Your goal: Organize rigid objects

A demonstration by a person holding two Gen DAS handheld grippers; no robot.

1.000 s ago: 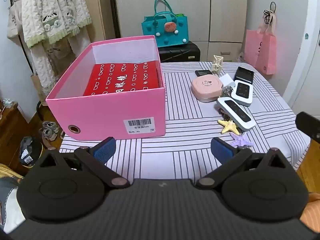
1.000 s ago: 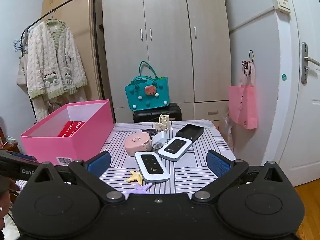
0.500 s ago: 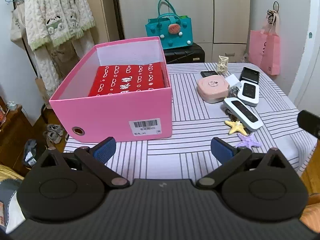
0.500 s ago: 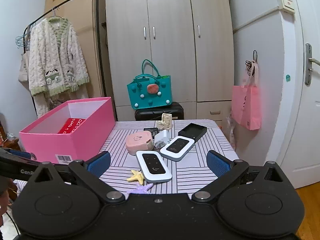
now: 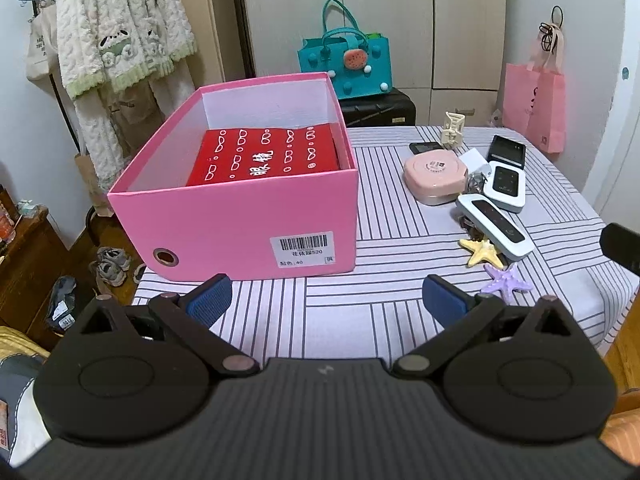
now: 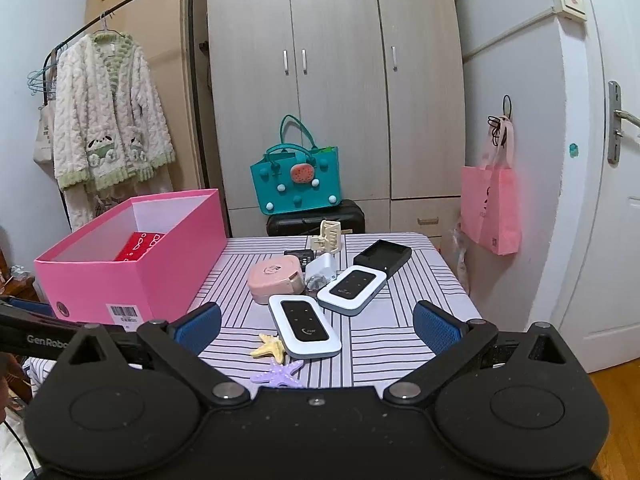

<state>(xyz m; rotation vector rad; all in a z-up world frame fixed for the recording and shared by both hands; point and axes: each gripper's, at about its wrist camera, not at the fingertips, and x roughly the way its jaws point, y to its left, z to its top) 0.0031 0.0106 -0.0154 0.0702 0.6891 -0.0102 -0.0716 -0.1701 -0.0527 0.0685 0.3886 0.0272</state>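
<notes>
Before the first pick: both tools hover empty at the near edge of the striped surface [image 5: 400, 216].

Left tool [image 5: 326, 300] and right tool [image 6: 316, 326] are spread wide, touching nothing. The white-and-black pocket routers [image 6: 305, 326], pink round case [image 6: 275, 280] and starfish clips [image 6: 270, 349] lie clustered beside the open pink cardboard box [image 5: 248, 220]; next likely comes a descent onto one item.

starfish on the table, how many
2: a yellow starfish touching the near white device, and a purple starfish nearer the table edge. Others could be hidden in the clutter behind.
</notes>
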